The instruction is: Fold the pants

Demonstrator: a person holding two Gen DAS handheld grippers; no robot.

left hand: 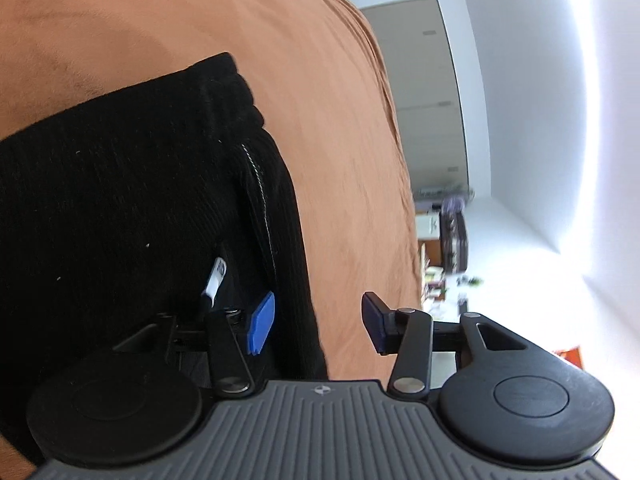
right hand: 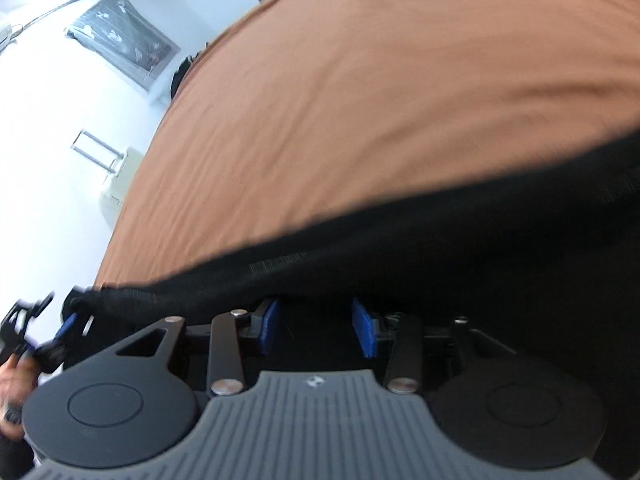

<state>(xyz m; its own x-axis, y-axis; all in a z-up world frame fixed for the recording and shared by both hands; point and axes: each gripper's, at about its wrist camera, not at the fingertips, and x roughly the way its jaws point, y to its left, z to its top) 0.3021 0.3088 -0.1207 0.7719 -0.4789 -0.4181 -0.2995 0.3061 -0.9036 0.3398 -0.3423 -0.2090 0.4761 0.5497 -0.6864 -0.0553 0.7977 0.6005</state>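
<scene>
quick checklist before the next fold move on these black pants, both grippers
1. Left gripper open: ok, the jaws stand apart with nothing pinched between them.
2. Right gripper open: ok, pads apart; dark cloth lies behind the gap, but no grip shows.
3. Black pants lying on the orange bedcover: ok, waistband end in sight.
4. White tag at the pocket area tucked away: not ok, it sticks out.
5. Pants flat and evenly stacked: cannot tell, the right wrist view is blurred and only part of them shows.
6. Bedcover beyond the pants free of other things: ok in what both views show.
</scene>
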